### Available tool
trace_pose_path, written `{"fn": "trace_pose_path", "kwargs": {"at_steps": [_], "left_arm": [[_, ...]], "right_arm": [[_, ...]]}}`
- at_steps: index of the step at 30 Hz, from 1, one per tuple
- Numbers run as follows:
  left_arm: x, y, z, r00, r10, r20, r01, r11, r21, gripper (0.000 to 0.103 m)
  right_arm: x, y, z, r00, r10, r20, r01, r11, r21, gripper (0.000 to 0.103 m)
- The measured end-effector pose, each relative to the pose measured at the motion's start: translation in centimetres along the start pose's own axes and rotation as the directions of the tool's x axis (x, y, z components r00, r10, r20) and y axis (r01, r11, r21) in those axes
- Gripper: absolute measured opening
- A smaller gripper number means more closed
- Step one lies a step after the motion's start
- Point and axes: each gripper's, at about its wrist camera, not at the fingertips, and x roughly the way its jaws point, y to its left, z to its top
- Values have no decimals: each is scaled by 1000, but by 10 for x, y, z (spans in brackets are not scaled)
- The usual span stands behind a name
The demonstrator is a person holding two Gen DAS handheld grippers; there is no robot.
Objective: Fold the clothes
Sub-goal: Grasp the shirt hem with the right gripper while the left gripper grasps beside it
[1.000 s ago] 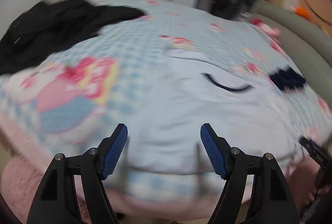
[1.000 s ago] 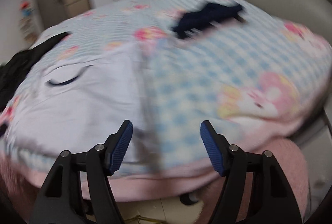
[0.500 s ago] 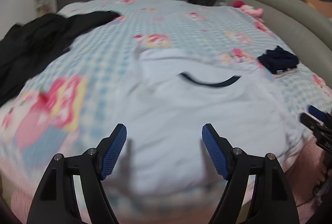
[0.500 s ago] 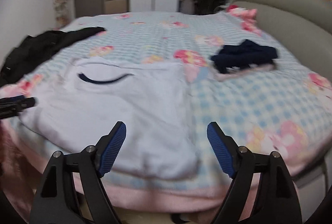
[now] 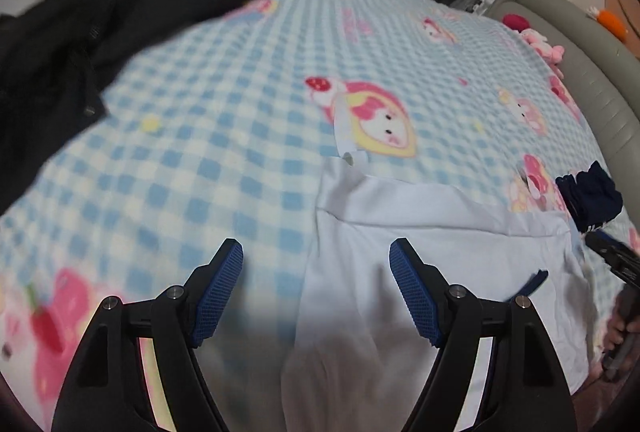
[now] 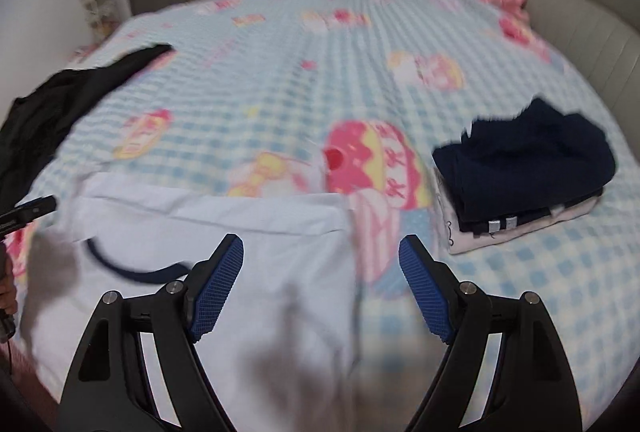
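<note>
A pale blue T-shirt [image 5: 432,264] with a dark navy neckline [image 6: 132,270] lies flat on the checked bedspread [image 5: 224,135]. My left gripper [image 5: 316,264] hovers open over the shirt's left edge, with nothing between its blue pads. Over the shirt's right edge [image 6: 348,272] my right gripper [image 6: 322,260] also stands open and empty. The shirt [image 6: 224,272] fills the lower left of the right wrist view. Each gripper's black tip shows at the edge of the other's view.
A stack of folded dark navy and pale clothes [image 6: 528,171] sits on the bed to the shirt's right. A heap of black clothing [image 5: 60,59] lies at the far left. A grey padded headboard [image 5: 592,71] curves along the right. Wardrobes stand behind the bed.
Both grippers have moved forward over the bed, from its near edge to above the shirt's upper part. The left has shifted to the shirt's left edge, the right to its right edge.
</note>
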Motion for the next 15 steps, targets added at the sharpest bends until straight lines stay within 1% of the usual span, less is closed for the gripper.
{"fn": "trace_pose_path", "kwargs": {"at_steps": [2, 3, 5, 7, 8, 9, 10, 11, 12, 14, 15], "left_arm": [[15, 3, 6, 998, -66, -24, 65, 998, -26, 78], [21, 3, 8, 996, -85, -30, 84, 996, -33, 78], [32, 0, 13, 994, -97, -45, 96, 995, -37, 77], [39, -4, 18, 992, -115, -50, 113, 993, -33, 59], [40, -5, 21, 992, -117, -48, 115, 993, -29, 43], [39, -6, 23, 991, -124, -44, 123, 992, -29, 29], [36, -6, 26, 990, -136, -38, 135, 991, -27, 25], [32, -6, 29, 990, -139, -29, 138, 990, -22, 18], [26, -6, 31, 990, -141, -19, 141, 990, -14, 14], [6, -11, 32, 990, -142, 19, 141, 990, 27, 12], [-4, -13, 32, 989, -146, 34, 144, 988, 46, 12]], "right_arm": [[23, -10, 4, 998, 24, -61, -22, 999, 39, 82], [36, -14, 4, 995, 47, -93, -42, 997, 61, 82], [59, -18, 7, 985, 98, -144, -86, 992, 89, 82], [79, -19, 9, 973, 147, -179, -130, 986, 106, 80], [83, -19, 10, 968, 172, -181, -153, 982, 115, 64], [85, -19, 11, 967, 183, -177, -164, 979, 119, 46], [84, -20, 12, 967, 187, -172, -168, 978, 120, 41], [82, -22, 13, 967, 196, -163, -177, 976, 123, 27], [76, -24, 14, 965, 216, -150, -197, 972, 130, 19], [57, -30, 16, 958, 266, -107, -250, 958, 143, 11], [42, -30, 16, 953, 293, -74, -282, 950, 136, 9]]}}
